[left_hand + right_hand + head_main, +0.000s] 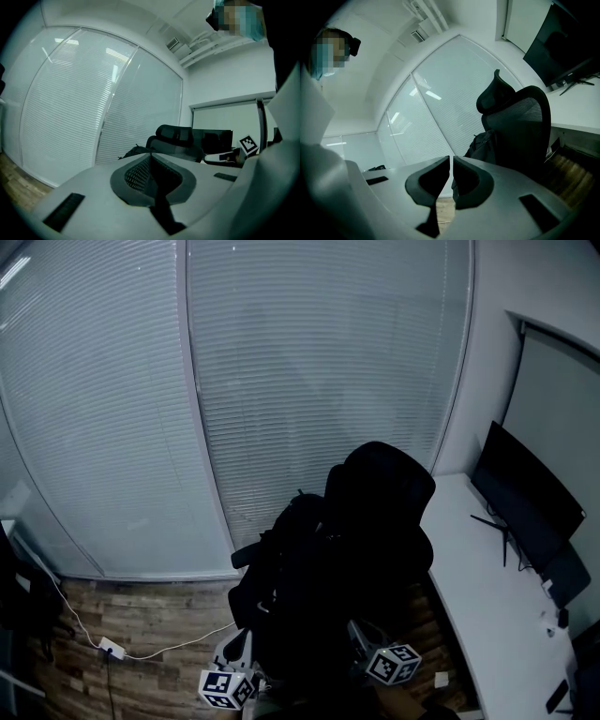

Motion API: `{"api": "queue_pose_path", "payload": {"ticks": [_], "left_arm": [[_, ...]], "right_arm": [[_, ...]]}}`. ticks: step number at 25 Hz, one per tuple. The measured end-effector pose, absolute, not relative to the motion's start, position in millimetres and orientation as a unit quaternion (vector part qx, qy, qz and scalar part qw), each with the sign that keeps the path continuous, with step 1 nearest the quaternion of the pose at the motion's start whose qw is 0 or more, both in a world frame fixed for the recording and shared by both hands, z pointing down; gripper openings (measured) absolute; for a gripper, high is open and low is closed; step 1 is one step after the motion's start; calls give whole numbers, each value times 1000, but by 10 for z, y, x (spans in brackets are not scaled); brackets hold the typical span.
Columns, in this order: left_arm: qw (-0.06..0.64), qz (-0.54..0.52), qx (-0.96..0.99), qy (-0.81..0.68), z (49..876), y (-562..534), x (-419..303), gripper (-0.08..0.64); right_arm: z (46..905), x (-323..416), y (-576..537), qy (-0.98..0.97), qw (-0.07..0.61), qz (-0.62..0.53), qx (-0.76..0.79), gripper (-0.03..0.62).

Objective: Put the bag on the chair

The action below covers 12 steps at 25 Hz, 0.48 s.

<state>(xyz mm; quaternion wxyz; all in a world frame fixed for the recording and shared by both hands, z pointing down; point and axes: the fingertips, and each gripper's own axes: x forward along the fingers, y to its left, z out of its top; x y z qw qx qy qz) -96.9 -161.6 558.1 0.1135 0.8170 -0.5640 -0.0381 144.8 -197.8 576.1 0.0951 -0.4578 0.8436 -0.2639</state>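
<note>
Bag [281, 568] is up against the chair [380, 493], on the seat side to the left of the backrest. It's black on black, so I can't confirm it rests fully on the seat rather than just leaning. Left gripper [150, 158]: pads fully together, nothing in them. Right gripper [451, 161]: all but closed, with a thin slit between the pads and nothing in it. Both are well short of the bag. Handling guess: soft fabric backpack that slumps, not fragile, probably moderate weight. Pinching the body panel will just bunch cloth and slip. If it needs re-seating, grab the top carry loop or a shoulder strap and use the second gripper to steady the bottom.
</note>
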Motion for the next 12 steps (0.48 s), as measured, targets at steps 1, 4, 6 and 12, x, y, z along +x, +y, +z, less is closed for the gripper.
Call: {"api": "queue_pose_path", "payload": {"ticks": [1, 4, 6, 12], "left_arm": [[114, -40, 816, -566, 5580, -1592, -959, 20], [116, -43, 813, -570, 5576, -1539, -937, 20], [119, -49, 810, -572, 5564, -1509, -917, 20], [121, -51, 804, -580, 5572, -1410, -918, 20]], "right_arm": [[5768, 1467, -1963, 843, 97, -265, -458, 55], [5780, 1516, -1925, 842, 101, -266, -459, 54], [5781, 1552, -1894, 842, 102, -265, -459, 54], [5780, 1612, -1801, 841, 106, -266, -460, 49]]}}
